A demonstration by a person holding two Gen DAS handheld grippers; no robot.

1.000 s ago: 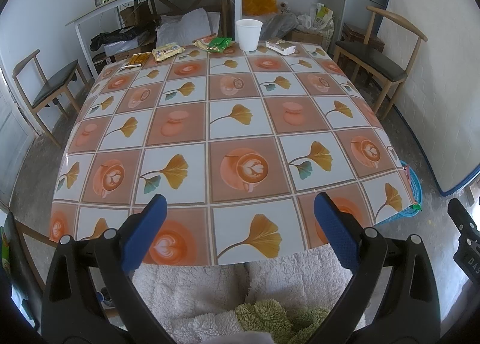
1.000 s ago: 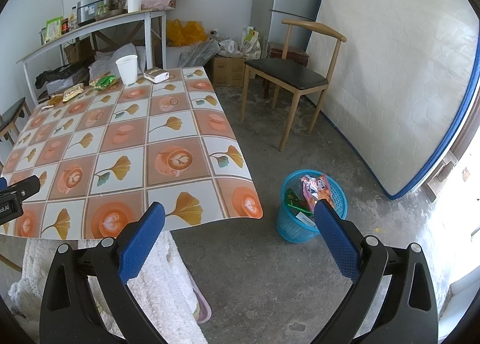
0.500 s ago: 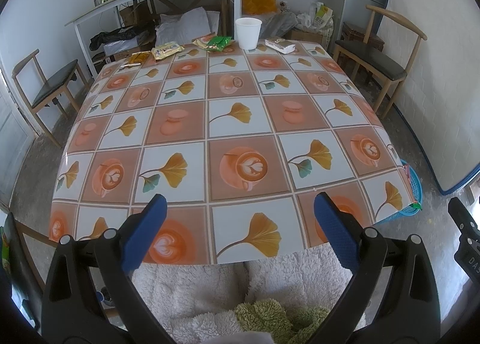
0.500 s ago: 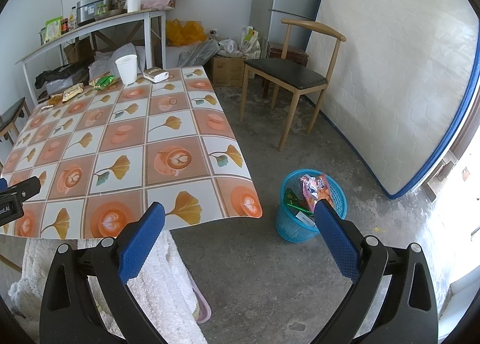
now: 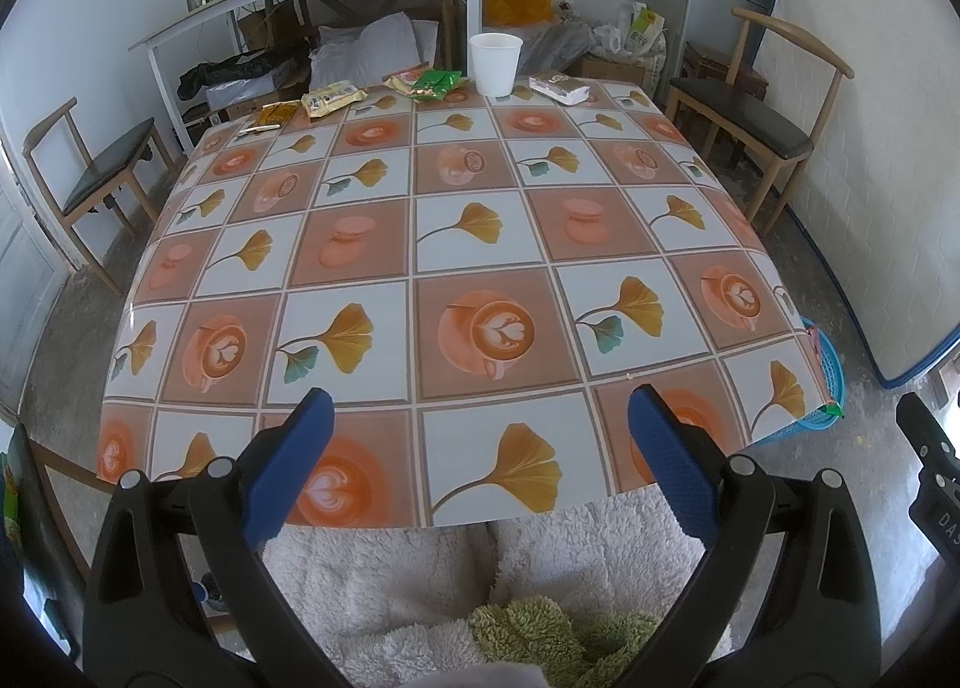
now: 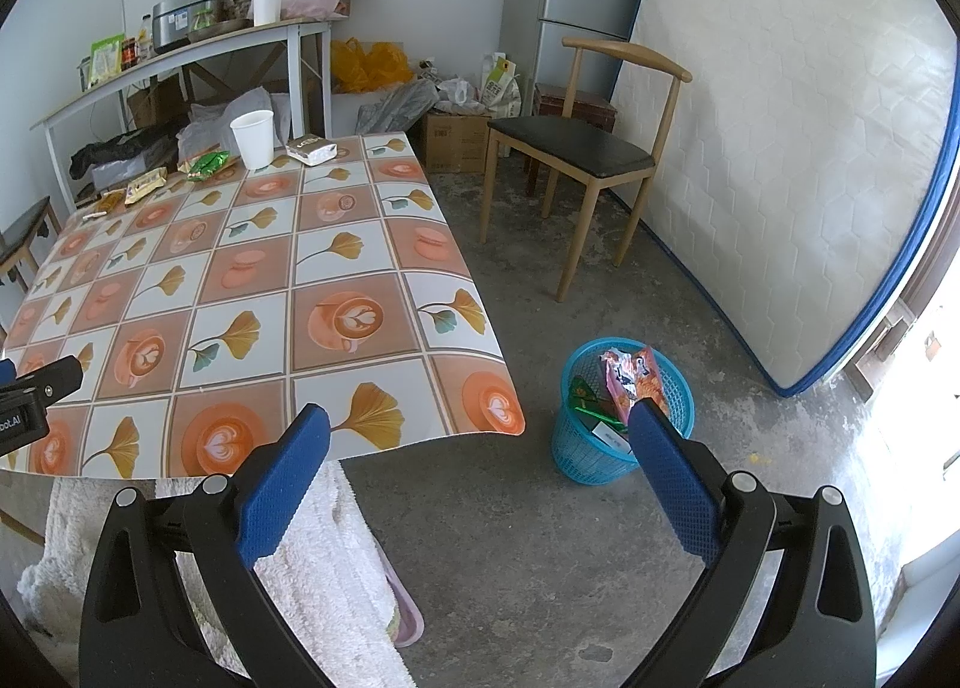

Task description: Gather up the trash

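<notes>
- The left gripper (image 5: 477, 442) and right gripper (image 6: 480, 457) both gaped wide, holding nothing.
- Snack wrappers (image 5: 435, 83) and a paper cup (image 5: 494, 63) lay along the table's (image 5: 468, 244) far edge.
- A blue basket (image 6: 621, 418) stood off the near right corner.
- Best reach across low, then pinch one wrapper flat.

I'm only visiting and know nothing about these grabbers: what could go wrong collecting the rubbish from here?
The wrappers, like the green packet, lie at the table's far edge, a long reach for both open grippers. The white paper cup stands upright beside it and could tip if bumped. The blue basket sits on the floor off the table's corner, so a dropped wrapper might miss.
</notes>
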